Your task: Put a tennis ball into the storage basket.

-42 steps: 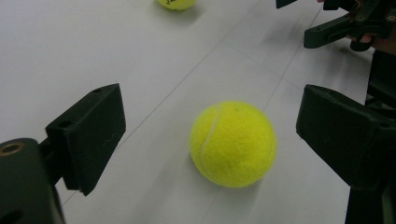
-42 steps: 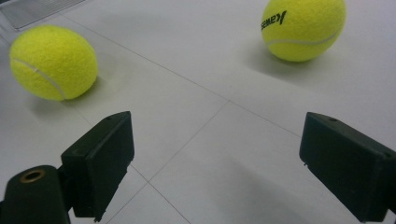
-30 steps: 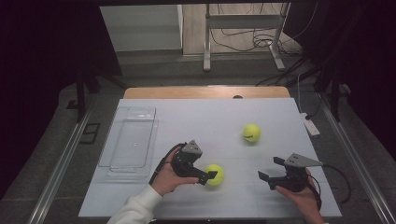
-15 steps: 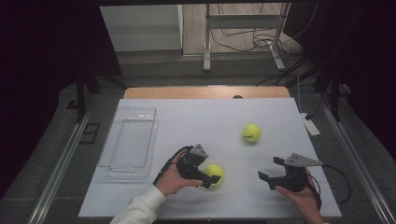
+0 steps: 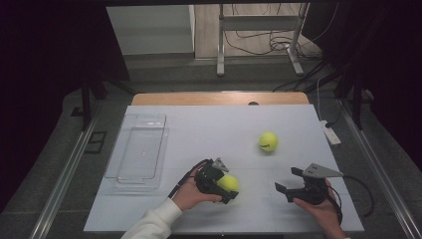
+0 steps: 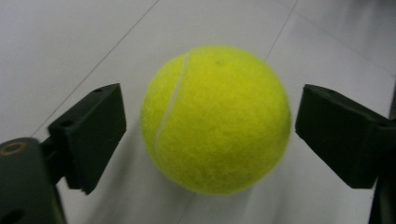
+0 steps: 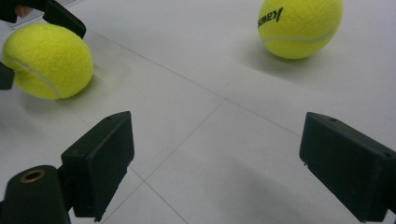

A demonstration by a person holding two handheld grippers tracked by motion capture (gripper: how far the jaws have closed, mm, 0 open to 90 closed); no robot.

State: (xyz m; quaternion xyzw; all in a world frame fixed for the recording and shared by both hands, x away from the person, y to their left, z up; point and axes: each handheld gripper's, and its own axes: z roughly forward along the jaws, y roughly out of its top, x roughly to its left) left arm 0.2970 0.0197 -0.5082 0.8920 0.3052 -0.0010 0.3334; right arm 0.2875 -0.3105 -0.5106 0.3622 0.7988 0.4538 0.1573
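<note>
Now L claw (image 6: 205,135) closing round near tennis ball (image 6: 215,119), pads w/ gaps

We see a bright yellow-green tennis ball (image 5: 229,183) resting on the white table near its front edge, a little left of the middle. Its felt is fuzzy, and a pale curved seam runs down its left side in the left gripper view (image 6: 215,119). It sits on the surface, casting a soft shadow beneath, with a black pad close on either side of it and a thin gap showing at each.
</note>
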